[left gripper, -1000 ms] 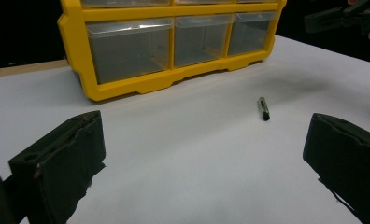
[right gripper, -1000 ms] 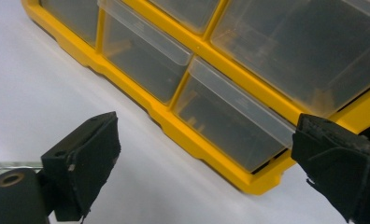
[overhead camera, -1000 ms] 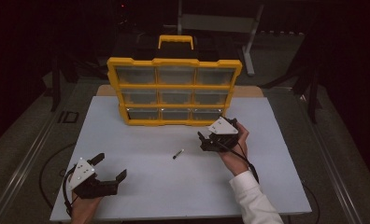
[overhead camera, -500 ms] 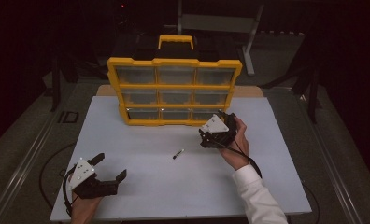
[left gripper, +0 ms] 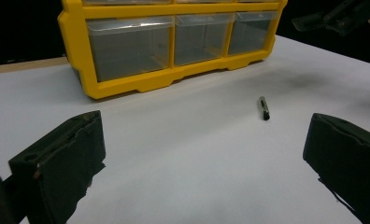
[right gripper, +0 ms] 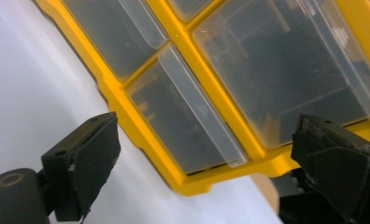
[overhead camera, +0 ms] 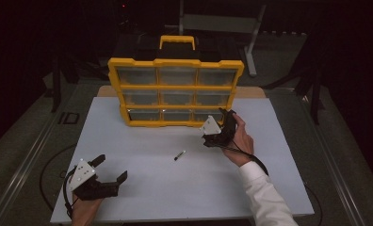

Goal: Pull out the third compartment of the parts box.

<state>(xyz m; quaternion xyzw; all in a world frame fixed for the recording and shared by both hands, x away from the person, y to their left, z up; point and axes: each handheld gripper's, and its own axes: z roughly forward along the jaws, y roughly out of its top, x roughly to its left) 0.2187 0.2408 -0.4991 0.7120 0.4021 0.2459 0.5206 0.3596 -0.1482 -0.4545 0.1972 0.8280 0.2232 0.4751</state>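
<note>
A yellow organizer [overhead camera: 176, 87] with clear drawers stands upright at the back of the white table [overhead camera: 142, 141]. A small dark, pen-shaped piece [overhead camera: 180, 155] lies on the table in front of it. My right gripper [overhead camera: 218, 127], held in a hand, is open and hovers just before the bottom right drawer [overhead camera: 208, 114]. In the right gripper view its jaws [right gripper: 206, 163] frame that drawer [right gripper: 188, 121] at a tilt, with nothing held. My left gripper [overhead camera: 113, 167] rests open near the front left corner. Its view shows the organizer [left gripper: 127, 86] and the dark piece [left gripper: 264, 108] ahead.
A black case with a yellow handle [overhead camera: 177, 41] sits behind the organizer. A metal stand [overhead camera: 250, 42] is on the floor at the back. The other gripper [left gripper: 332, 16] appears at the top right of the left gripper view. White table surface lies around the dark piece.
My right gripper has moved up and away from me, closer to the organizer's bottom right drawer. The left gripper and the dark piece have stayed put.
</note>
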